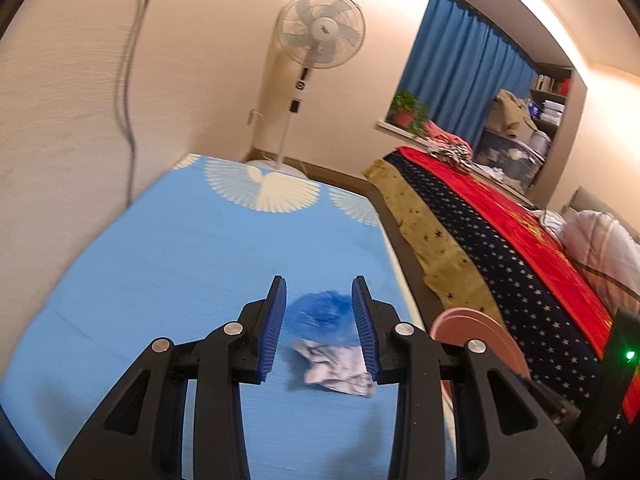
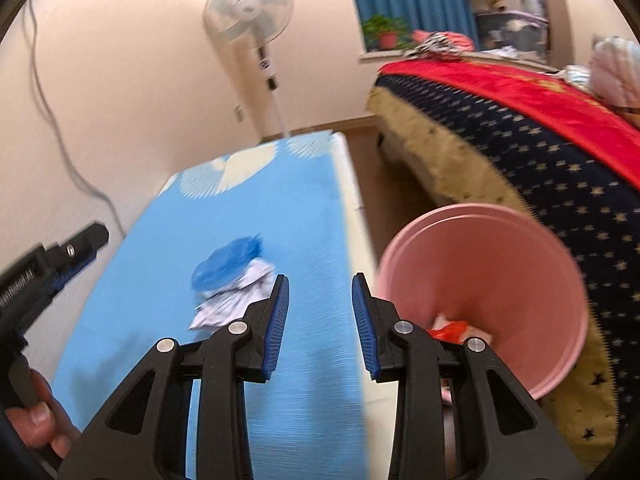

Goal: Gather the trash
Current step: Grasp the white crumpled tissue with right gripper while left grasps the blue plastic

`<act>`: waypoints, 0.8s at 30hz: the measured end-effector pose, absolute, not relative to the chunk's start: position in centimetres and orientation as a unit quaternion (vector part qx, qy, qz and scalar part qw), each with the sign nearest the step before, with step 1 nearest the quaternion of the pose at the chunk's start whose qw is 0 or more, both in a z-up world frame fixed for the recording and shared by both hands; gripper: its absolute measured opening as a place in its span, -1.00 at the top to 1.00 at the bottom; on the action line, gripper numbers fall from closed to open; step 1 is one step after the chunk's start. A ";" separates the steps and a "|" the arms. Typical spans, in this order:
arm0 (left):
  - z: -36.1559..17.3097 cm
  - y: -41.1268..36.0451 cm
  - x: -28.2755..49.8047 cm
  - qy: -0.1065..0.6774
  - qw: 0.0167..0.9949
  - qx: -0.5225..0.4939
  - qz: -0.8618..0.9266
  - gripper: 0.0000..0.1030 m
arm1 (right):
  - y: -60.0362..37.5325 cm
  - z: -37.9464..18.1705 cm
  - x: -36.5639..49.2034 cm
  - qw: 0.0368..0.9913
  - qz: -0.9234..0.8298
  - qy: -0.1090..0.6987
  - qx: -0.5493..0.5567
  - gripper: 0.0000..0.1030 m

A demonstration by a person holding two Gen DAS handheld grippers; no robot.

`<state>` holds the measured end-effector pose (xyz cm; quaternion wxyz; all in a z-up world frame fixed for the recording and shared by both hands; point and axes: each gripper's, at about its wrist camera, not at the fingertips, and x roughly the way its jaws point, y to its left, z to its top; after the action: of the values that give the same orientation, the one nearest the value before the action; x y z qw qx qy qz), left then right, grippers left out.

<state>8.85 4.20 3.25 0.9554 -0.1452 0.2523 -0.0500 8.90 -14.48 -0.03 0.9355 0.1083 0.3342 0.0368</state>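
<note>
Nearest in each wrist view is a black two-finger tool with blue ribbed pads: the left tool (image 1: 319,328) and the right tool (image 2: 320,326) both stand partly open with nothing between the pads. A hand (image 2: 38,420) grips the left tool's handle at the lower left of the right view.

Just beyond lies the long surface covered in light blue cloth with white fan prints (image 1: 168,264). On it, near its right edge and the near end, a crumpled white-and-grey paper wrapper (image 1: 336,372) lies touching a crumpled blue plastic piece (image 1: 322,314).

Beside the surface's right edge stands a pink plastic bin (image 2: 500,264) with red and white scraps inside. Past it is a bed with a navy star-patterned and red cover (image 1: 520,248). At the far end stand a white pedestal fan (image 1: 320,30), cream walls, blue curtains (image 1: 460,60) and a potted plant (image 1: 406,110).
</note>
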 end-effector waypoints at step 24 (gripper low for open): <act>0.1 4.3 11.4 0.284 0.946 -0.140 -0.062 0.34 | -10.7 -6.0 13.0 0.895 0.109 0.419 0.105 0.91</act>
<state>11.36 4.29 0.11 0.9463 -0.1405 0.2843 -0.0625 13.04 -10.70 -5.96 0.8953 0.1054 0.4188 0.1093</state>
